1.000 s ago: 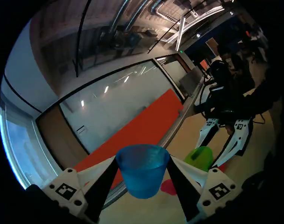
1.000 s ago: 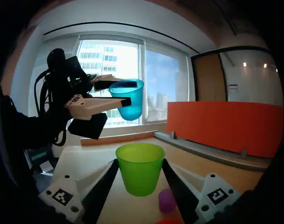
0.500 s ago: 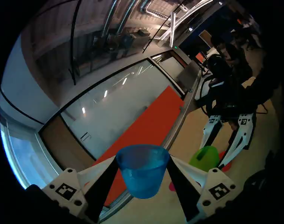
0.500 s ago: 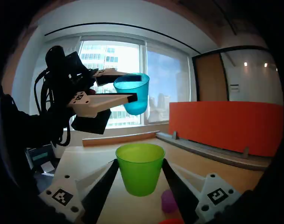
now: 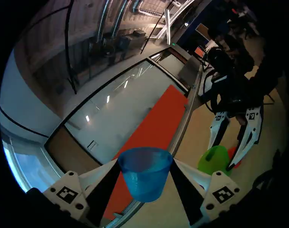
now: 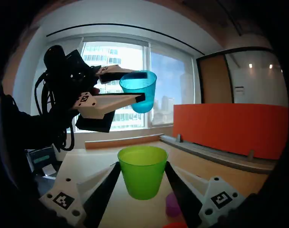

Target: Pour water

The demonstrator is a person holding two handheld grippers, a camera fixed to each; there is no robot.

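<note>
My left gripper (image 5: 145, 164) pinches the blue cup (image 5: 145, 174) at the bottom centre of the left gripper view, one finger pressed on each side of it. The cup's mouth faces up the frame, and I cannot tell whether there is water in it. At the right of the same frame, farther off, my right gripper (image 5: 232, 154) holds the green cup (image 5: 214, 160) low over the table (image 5: 190, 140), with something red just behind it.

In the right gripper view the green cup sits bottom centre, clamped between that gripper's two fingers, upright, its open mouth showing. The blue cup hangs in the upper middle of this frame, higher than the green cup and a little to its left, close to upright, against the window (image 6: 117, 72). The two cups are apart. A small purple thing (image 6: 171, 203) lies on the table just right of the green cup. An orange panel (image 6: 228, 127) runs along the right of the frame.
</note>
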